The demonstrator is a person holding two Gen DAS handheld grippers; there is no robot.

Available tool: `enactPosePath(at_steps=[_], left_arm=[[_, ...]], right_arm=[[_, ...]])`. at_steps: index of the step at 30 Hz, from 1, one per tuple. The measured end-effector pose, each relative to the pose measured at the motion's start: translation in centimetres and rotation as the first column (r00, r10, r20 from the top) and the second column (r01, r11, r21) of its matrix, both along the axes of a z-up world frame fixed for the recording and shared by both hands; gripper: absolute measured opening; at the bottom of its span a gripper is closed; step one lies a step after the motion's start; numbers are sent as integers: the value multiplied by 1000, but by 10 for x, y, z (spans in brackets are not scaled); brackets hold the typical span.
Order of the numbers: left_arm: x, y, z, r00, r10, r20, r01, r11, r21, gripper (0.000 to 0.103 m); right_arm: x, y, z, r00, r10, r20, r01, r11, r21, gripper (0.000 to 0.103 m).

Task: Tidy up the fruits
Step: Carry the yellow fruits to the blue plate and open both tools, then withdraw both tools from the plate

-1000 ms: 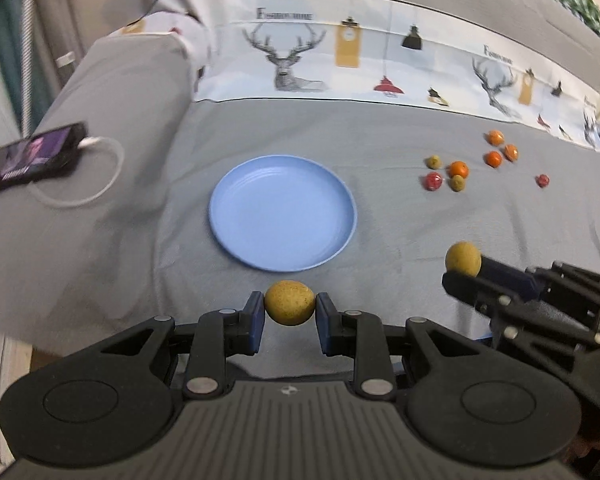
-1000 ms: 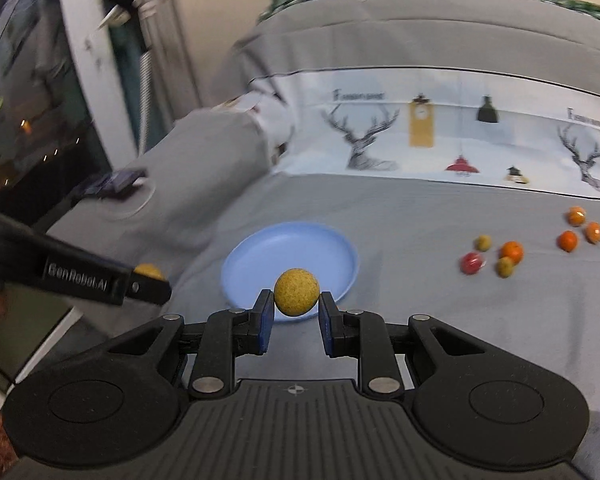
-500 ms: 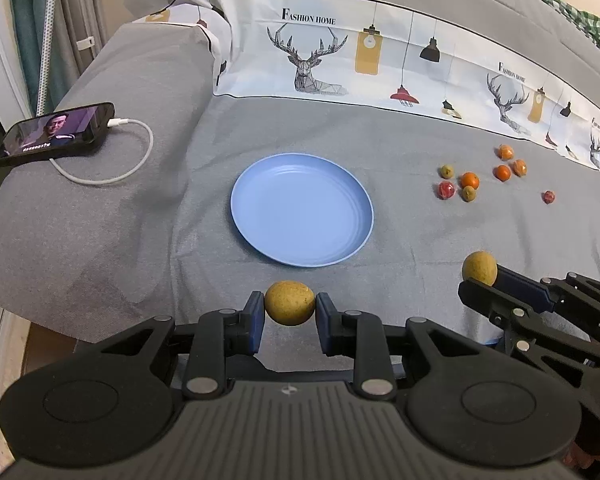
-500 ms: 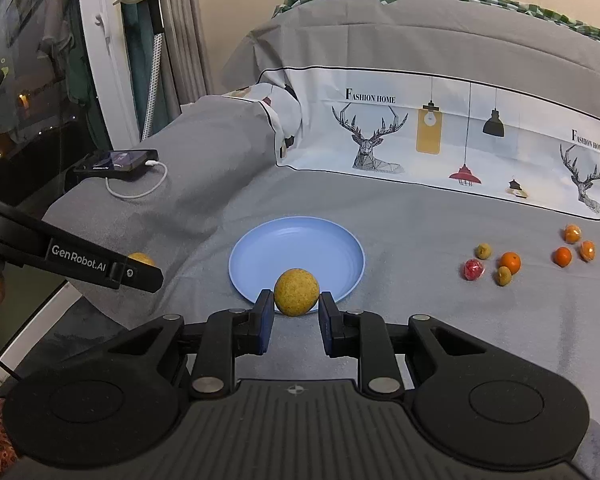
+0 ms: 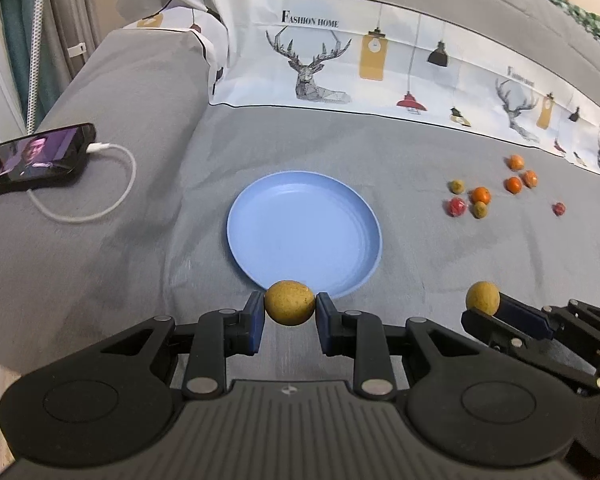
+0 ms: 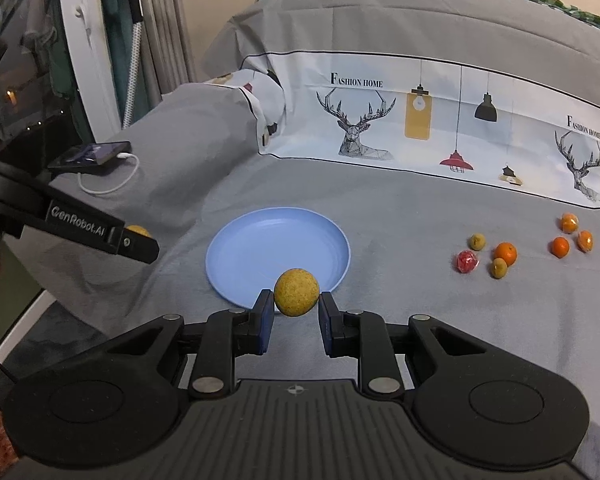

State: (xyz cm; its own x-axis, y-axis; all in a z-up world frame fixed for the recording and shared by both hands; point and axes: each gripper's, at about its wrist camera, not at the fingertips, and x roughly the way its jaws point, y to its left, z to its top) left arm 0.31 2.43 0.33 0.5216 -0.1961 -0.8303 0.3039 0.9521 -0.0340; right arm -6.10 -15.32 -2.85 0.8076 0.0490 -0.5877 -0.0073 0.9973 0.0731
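My left gripper (image 5: 289, 312) is shut on a round yellow-brown fruit (image 5: 289, 302), held just over the near rim of the light blue plate (image 5: 304, 224). My right gripper (image 6: 296, 307) is shut on a second yellow-brown fruit (image 6: 297, 291), also above the plate's (image 6: 260, 248) near edge. In the left wrist view the right gripper and its fruit (image 5: 482, 298) show at the lower right. From the right wrist camera the left gripper comes in from the left, most of its fruit (image 6: 138, 231) hidden behind a finger. The plate holds nothing.
Several small orange, red and greenish fruits (image 5: 480, 195) (image 6: 504, 253) lie on the grey bedspread right of the plate. A phone (image 5: 36, 156) with a white cable (image 5: 100, 200) rests on the raised grey fold at left. A deer-print sheet (image 5: 340, 64) runs along the back.
Both grippers have moved forward toward the plate, each still holding its fruit. The plate's near rim now lies right behind the held fruits.
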Motion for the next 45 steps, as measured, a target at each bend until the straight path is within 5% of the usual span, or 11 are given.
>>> enactPosePath(at_steps=[12,23,24,25,26,27,28,30,31,40,45], left_arm=[[95,-34,-52,998,14,-54,-10,998,62,30],[142,-53,-110,994,21,-105,-4,987,159,32],[143,-52,-112,995,28,-98,-12,986,165,34],[145,-51,-113,995,33,-92,-17,986,167,51],[146,-50,-113,995,37,-88,-22,985,170,81],[146,-49,-112,995,47,-84,-31,983,179,93],[145,-48,-108,997,55,-61,-43,982,184,103],[139,-45,-97,998,48,-29,-42,983,181,103],[137,-44,-93,998,46,-36,-39,981,193,103],[74,-17,-62,992,102,-77,-80,967,242,103],[24,2,-47,991,111,-72,-90,965,244,103]], right_arm=[[92,-12,-46,997,2,-81,-4,1000,-27,25],[157,7,-93,982,40,-183,-50,997,-52,25],[160,6,-95,980,46,-193,-56,997,-49,25],[162,5,-97,978,48,-201,-58,997,-47,26],[165,4,-99,979,46,-201,-57,997,-46,26],[166,4,-99,978,47,-201,-58,997,-49,34],[168,4,-97,977,45,-207,-57,997,-51,54],[164,-1,-89,982,21,-189,-31,998,-47,80],[160,-4,-84,983,17,-182,-25,999,-43,84],[89,-19,-50,968,-20,-249,37,997,64,99],[43,-10,-27,981,-67,-181,82,994,75,101]])
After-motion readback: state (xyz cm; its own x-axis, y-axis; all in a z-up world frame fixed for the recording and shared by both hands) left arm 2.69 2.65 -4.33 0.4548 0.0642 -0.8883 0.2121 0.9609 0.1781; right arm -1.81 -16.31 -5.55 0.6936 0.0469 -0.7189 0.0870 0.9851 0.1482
